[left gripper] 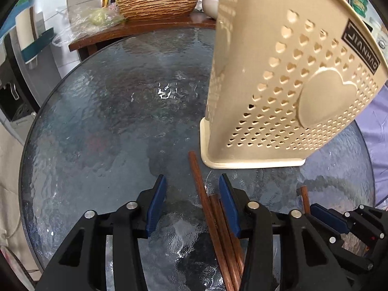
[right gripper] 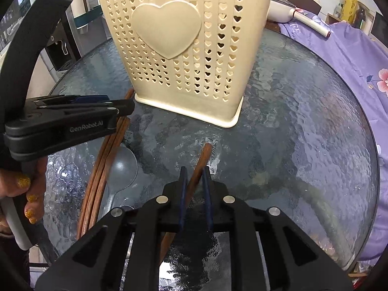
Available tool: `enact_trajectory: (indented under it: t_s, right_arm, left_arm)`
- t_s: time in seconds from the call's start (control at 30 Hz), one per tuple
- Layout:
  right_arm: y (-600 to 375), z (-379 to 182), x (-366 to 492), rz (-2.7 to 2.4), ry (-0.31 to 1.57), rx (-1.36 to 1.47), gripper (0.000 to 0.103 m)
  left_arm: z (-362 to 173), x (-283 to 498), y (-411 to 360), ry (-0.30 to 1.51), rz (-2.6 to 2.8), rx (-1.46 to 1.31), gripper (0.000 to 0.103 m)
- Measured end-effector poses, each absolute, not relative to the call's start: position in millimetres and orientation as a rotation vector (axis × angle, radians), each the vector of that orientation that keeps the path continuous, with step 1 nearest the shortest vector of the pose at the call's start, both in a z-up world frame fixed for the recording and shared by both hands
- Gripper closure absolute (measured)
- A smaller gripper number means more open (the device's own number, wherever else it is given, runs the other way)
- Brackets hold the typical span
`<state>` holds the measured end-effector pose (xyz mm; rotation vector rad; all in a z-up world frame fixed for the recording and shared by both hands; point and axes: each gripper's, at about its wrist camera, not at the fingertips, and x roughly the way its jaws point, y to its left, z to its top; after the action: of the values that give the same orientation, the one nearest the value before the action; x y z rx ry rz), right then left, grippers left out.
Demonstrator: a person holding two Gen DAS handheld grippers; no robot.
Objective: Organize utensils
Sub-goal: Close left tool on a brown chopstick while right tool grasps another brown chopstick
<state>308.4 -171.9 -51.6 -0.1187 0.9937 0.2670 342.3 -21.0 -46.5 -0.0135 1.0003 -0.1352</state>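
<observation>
Right gripper: seen at the bottom centre of the right view, its blue pads almost together and pressed on one chopstick; the stick's tip is seen past the pads, toward the holder.
Left gripper: seen at the bottom centre of the left view, jaws partly apart; nothing is pinched.
Chopsticks: a brown bundle is laid on the glass between the left pads, close against the right-hand pad, running from the bottom edge up toward the holder's base.
Spoon: a grey one is seen at lower left of the right view, lying on the glass just right of the bundle.
Hand: seen at the left edge of the right view, wrapped round the left gripper's handle.
Table: round, of dark rippled glass; everything named is borne by it.
Holder: a beige perforated box with a raised heart is stood upright beyond both grippers, in the upper middle of the right view and upper right of the left view.
Bowl: a striped one is seen at the top of the left view, on a wooden counter behind the table.
</observation>
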Motion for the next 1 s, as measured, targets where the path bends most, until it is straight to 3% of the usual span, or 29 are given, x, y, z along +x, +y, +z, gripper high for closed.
enact_trajectory:
  t_s: [0.13,0.57,1.0]
  right_arm:
    - [-175,-52,310,0.276,0.996,-0.116,0.09]
    - [-174,-52,313,0.28,0.999,-0.123,0.09]
    - [-187,-52,313,0.296,0.995,-0.039,0.094]
  left_arm:
    - [-47,346,-23,1.002,-0.131,0.002,0.075]
    - [-49,349,-22,1.006,-0.124,0.078,0.092]
    - [-49,343,-13,1.014,-0.138,0.023,0.096]
